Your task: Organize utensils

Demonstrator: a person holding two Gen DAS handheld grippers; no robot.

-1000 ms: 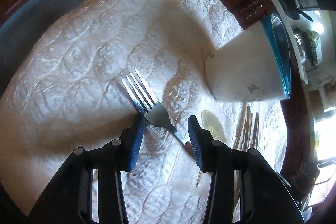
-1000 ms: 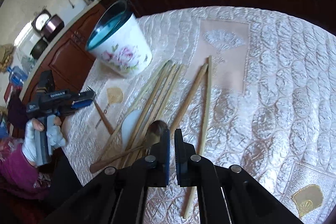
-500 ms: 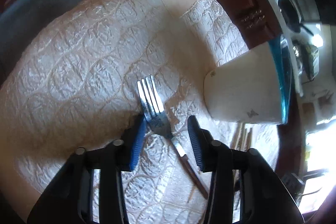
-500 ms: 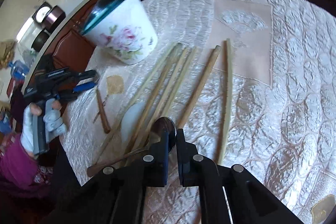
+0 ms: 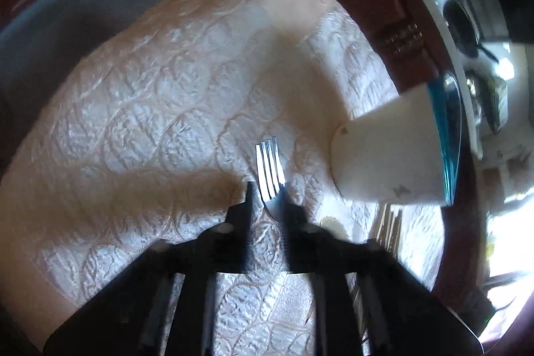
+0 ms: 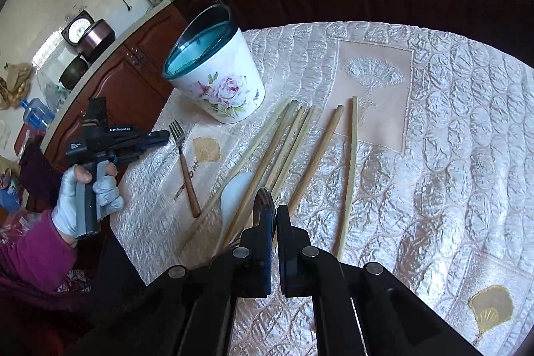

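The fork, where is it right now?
The fork lies on the tablecloth, tines at the left gripper, left of the chopsticks, below the floral pot.

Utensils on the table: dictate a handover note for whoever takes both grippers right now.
Left gripper: jaws opening, fork head between them, fork lying on the cloth.
Right gripper: shut on a metal spoon.
Floral pot: upright, nothing seen inside, so nothing is sorted yet.
To do: fork, metal spoon, wooden chopsticks and white spoon, presumably into the pot.
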